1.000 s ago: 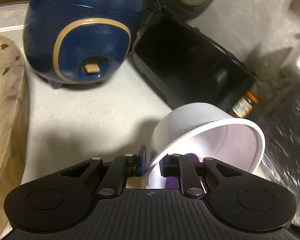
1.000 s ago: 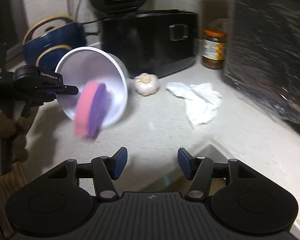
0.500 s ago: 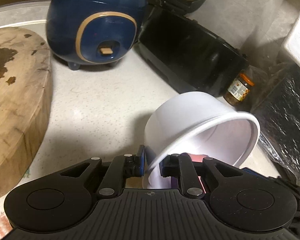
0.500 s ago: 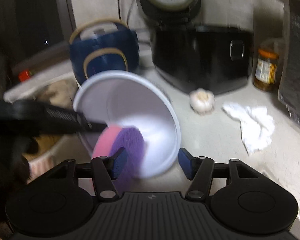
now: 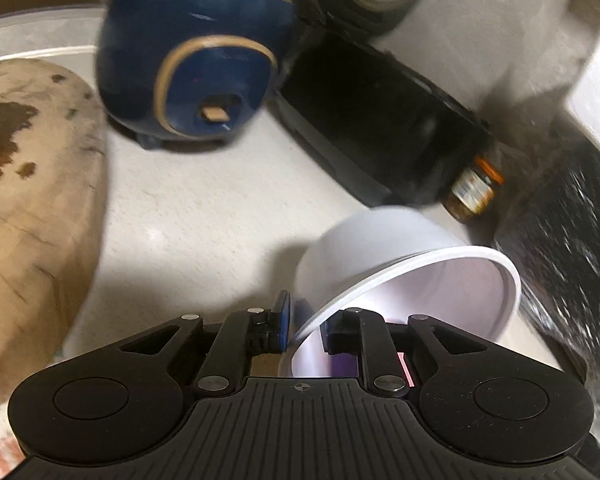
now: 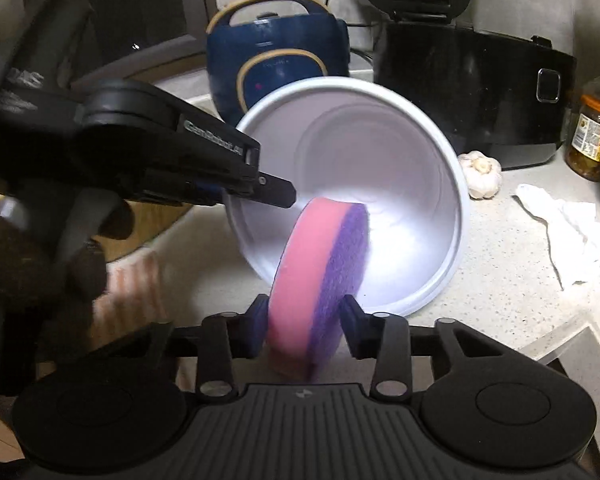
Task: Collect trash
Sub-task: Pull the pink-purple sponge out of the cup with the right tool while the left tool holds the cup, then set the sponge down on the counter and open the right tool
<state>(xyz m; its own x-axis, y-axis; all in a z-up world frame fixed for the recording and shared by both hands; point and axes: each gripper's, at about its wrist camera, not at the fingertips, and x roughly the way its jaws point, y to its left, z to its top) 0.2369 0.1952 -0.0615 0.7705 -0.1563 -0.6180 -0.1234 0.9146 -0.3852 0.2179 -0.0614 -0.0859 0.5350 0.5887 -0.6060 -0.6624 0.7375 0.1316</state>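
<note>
The pink-and-purple sponge [image 6: 320,280] stands on edge between the right gripper [image 6: 304,330] jaws, which have just been closing and now clasp it. The left gripper [image 5: 303,328], angled downward, pinches the tilted white bowl's [image 6: 380,168] rim above the surface [image 6: 500,280].

The pale speckled tabletop [image 6: 480,280] carries a garlic bulb [image 6: 480,168] and crumpled white tissue [image 6: 572,232] right, jar [image 6: 592,136] far right, blue cooker [image 6: 276,64] and black cooker [image 6: 468,92] far.
</note>
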